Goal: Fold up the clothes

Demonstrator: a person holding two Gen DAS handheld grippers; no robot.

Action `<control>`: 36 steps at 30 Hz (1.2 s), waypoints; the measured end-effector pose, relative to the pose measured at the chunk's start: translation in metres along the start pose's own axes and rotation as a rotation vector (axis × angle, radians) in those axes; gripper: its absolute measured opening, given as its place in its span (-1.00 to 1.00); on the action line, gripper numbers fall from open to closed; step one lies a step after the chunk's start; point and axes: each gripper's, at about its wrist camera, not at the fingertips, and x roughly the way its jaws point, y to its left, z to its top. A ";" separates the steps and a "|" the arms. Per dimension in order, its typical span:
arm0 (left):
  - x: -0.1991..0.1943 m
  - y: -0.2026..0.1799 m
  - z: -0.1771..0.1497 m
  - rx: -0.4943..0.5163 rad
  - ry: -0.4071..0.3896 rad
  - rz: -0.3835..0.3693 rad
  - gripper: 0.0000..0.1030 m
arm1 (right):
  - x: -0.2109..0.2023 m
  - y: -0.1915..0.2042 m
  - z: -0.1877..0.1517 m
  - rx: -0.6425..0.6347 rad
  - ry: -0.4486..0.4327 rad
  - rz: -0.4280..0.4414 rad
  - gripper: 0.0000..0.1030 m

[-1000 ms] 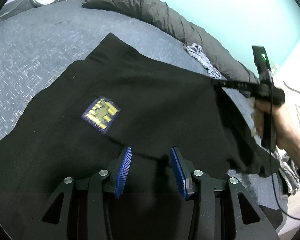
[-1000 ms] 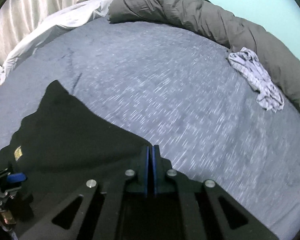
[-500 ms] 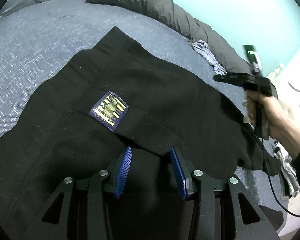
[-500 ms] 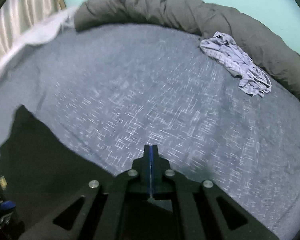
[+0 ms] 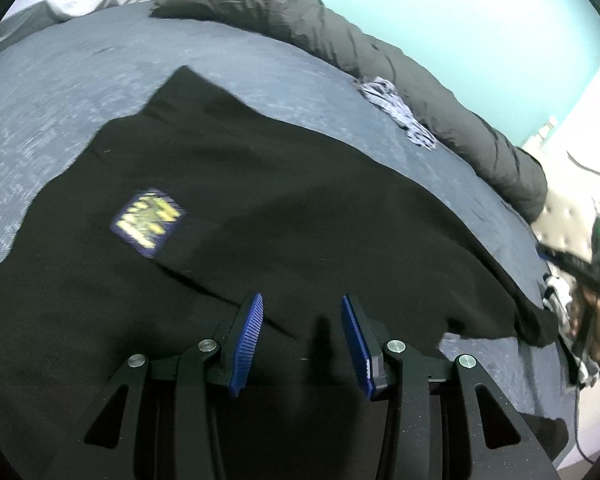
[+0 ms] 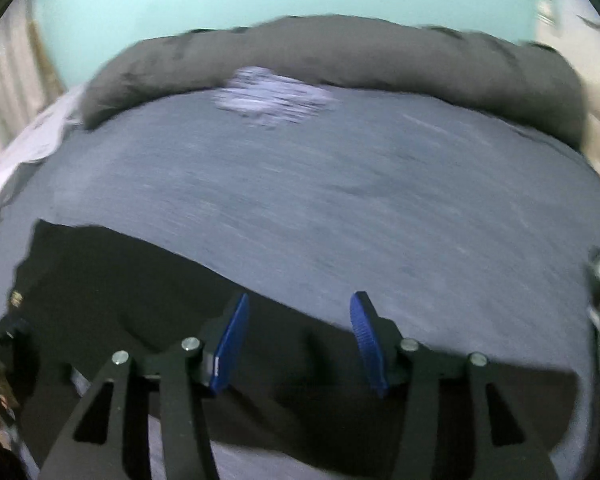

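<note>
Now the black garment is spread flat; both the left gripper and the right gripper are held agape, empty; an edge must be pinched for folding.

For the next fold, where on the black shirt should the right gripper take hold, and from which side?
Probably the shirt's right-hand corner, where the cloth bunches and lifts off the bed. Come in low from the right so the open right gripper can straddle that raised edge; elsewhere the shirt lies flat.
</note>
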 end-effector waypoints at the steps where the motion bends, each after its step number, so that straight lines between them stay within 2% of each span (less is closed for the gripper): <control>1: 0.001 -0.005 -0.001 0.011 0.001 -0.002 -0.13 | -0.007 -0.023 -0.011 0.031 0.006 -0.041 0.04; 4: 0.004 -0.017 -0.004 0.029 0.002 -0.001 -0.13 | -0.022 -0.071 -0.034 0.105 0.005 -0.112 0.04; 8: 0.009 -0.027 -0.007 0.049 0.005 0.005 -0.13 | -0.034 -0.111 -0.054 0.142 0.015 -0.177 0.05; 10: 0.012 -0.031 -0.008 0.060 0.007 0.009 -0.13 | -0.036 -0.128 -0.062 0.167 0.027 -0.199 0.16; 12: 0.014 -0.034 -0.009 0.070 0.009 0.012 -0.13 | -0.036 -0.145 -0.070 0.200 0.039 -0.222 0.19; 19: 0.021 -0.046 -0.014 0.103 0.015 0.025 -0.13 | -0.026 -0.198 -0.094 0.340 0.066 -0.236 0.21; 23: 0.023 -0.047 -0.016 0.111 0.016 0.034 -0.13 | -0.024 -0.200 -0.094 0.350 0.036 -0.167 0.20; 24: 0.023 -0.047 -0.017 0.113 0.017 0.036 -0.13 | -0.023 -0.200 -0.094 0.352 0.028 -0.150 0.01; 25: 0.024 -0.047 -0.017 0.114 0.018 0.038 -0.13 | -0.023 -0.200 -0.094 0.354 0.020 -0.133 -0.45; 26: 0.024 -0.047 -0.017 0.115 0.018 0.040 -0.13 | -0.022 -0.200 -0.094 0.354 0.013 -0.118 -0.62; 28: 0.025 -0.048 -0.018 0.116 0.019 0.043 -0.13 | -0.023 -0.197 -0.088 0.339 -0.008 -0.104 -0.83; 31: 0.026 -0.048 -0.018 0.120 0.020 0.047 -0.13 | -0.026 -0.197 -0.075 0.331 -0.046 -0.092 -0.89; 36: 0.028 -0.050 -0.021 0.127 0.021 0.060 -0.13 | -0.030 -0.211 -0.048 0.342 -0.074 -0.172 -0.90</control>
